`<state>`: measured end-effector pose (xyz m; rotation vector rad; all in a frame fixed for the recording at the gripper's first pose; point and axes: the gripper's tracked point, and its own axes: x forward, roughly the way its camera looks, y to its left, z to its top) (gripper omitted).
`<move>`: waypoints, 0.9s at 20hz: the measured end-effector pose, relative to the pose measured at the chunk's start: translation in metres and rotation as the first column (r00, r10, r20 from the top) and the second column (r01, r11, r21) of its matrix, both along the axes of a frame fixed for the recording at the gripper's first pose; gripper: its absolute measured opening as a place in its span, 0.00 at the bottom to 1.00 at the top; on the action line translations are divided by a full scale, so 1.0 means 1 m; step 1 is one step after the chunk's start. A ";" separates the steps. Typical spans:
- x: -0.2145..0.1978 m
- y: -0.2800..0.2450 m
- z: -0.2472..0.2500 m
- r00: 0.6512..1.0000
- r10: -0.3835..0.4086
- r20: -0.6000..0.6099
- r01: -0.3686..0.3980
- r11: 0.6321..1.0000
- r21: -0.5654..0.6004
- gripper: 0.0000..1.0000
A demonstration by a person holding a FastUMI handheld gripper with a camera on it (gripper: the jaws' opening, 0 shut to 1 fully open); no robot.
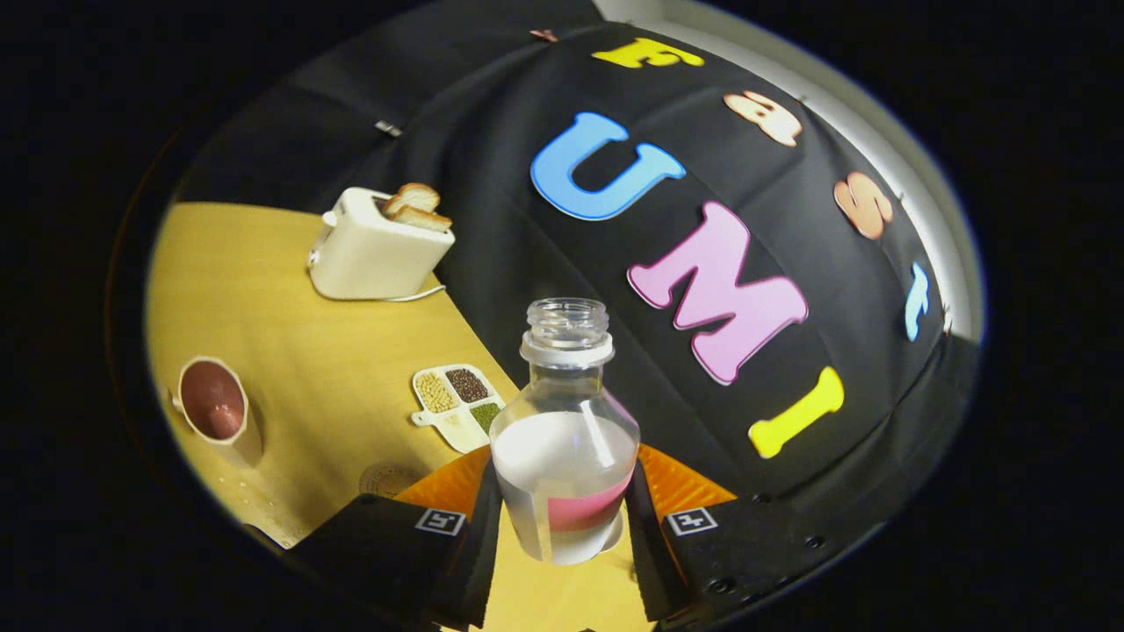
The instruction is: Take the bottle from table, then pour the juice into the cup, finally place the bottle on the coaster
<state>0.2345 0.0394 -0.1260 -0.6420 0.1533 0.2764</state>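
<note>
A clear, uncapped plastic bottle [565, 439] with whitish liquid and a pink label band sits between my fingers, both of which press on its sides. My gripper [562, 518] is shut on it and holds it above the yellow table [290, 333], the whole view tilted. A pale cup [217, 408] with a dark reddish inside stands on the table far off beyond my left finger [479, 527]. A round brownish coaster [388, 479] lies flat on the table just ahead of that finger, partly hidden by it.
A cream toaster [373, 250] with two bread slices stands at the back of the table, its cord trailing. A white divided dish [458, 405] of beans and grains lies between the coaster and the bottle. The black cloth wall rises behind.
</note>
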 end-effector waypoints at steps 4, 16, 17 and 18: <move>0.010 -0.006 -0.014 0.998 -0.064 0.008 0.061 0.974 0.217 0.69; 0.027 0.040 -0.096 0.992 -0.033 -0.123 0.099 0.809 0.580 0.70; 0.028 0.041 -0.102 0.990 -0.031 -0.136 0.106 0.800 0.591 0.70; 0.027 0.043 -0.108 0.988 -0.027 -0.150 0.112 0.792 0.600 0.70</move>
